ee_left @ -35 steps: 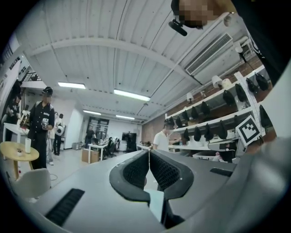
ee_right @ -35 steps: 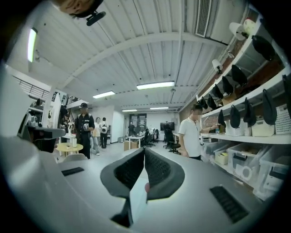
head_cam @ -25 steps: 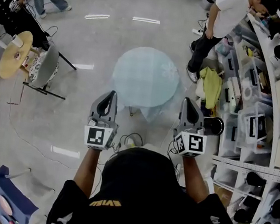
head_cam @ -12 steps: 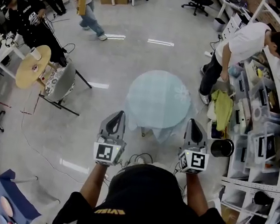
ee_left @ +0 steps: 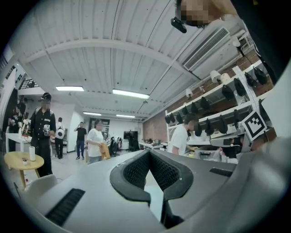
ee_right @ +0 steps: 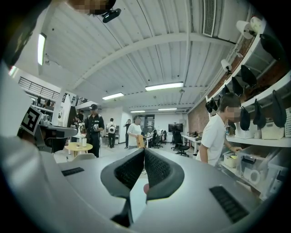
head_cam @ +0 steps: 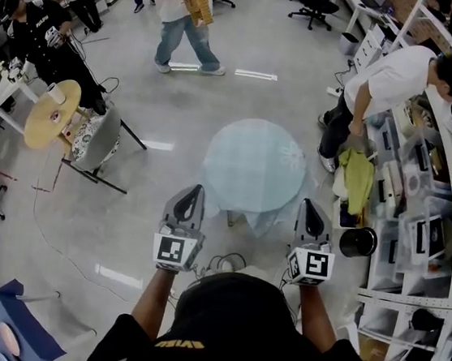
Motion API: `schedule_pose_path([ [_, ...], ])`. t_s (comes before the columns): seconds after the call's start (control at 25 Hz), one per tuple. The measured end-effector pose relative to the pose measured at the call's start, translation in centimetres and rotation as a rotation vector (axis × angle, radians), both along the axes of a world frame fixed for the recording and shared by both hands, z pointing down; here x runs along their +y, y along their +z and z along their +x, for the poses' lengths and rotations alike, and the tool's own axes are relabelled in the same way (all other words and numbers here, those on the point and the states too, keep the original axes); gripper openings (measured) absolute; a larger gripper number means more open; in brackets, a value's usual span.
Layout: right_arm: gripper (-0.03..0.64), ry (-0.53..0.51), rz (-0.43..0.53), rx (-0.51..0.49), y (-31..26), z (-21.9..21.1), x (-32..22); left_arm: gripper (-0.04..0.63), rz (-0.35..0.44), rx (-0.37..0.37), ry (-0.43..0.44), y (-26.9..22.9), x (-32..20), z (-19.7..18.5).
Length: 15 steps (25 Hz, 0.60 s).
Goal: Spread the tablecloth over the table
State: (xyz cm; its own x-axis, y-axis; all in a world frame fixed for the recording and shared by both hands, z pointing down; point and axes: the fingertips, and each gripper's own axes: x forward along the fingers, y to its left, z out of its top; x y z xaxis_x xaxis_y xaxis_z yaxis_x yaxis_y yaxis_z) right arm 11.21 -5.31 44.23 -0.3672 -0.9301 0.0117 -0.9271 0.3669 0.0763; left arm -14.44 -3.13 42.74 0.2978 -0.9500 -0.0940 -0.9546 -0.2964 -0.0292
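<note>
A round table [head_cam: 254, 168] stands on the floor ahead of me, covered by a pale blue tablecloth [head_cam: 245, 157] whose edge hangs down at the near side [head_cam: 252, 217]. My left gripper [head_cam: 196, 187] is held level just short of the table's near left edge, shut and empty. My right gripper [head_cam: 311, 203] is level beside the table's near right edge, also shut with nothing in it. In the left gripper view the jaws [ee_left: 148, 153] meet in front of the room. The right gripper view shows its jaws [ee_right: 144, 150] pressed together likewise.
Shelves [head_cam: 444, 202] with bins line the right side, where a person in a white shirt [head_cam: 394, 74] bends over. A yellow-green cloth [head_cam: 359, 171] and a black cylinder [head_cam: 357, 241] lie near them. At left stand a wooden side table [head_cam: 51, 113] and a chair [head_cam: 96, 137]. Cables [head_cam: 224, 261] lie by my feet.
The head view has swung, so more of the room's far side shows. A person carrying a box has walked from the far left toward the middle. Both grippers stay shut and level.
</note>
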Motion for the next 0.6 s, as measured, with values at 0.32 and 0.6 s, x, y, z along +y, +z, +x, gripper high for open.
schedule_pose_path([
  [0.32,0.005,0.016,0.013,0.012,-0.1,0.8,0.1,0.018,0.005,0.007,0.01,-0.1,0.2,1.0],
  [0.6,0.006,-0.007,0.019,0.057,-0.3,-0.2,0.1,0.018,0.003,0.004,0.008,-0.3,0.3,0.9],
])
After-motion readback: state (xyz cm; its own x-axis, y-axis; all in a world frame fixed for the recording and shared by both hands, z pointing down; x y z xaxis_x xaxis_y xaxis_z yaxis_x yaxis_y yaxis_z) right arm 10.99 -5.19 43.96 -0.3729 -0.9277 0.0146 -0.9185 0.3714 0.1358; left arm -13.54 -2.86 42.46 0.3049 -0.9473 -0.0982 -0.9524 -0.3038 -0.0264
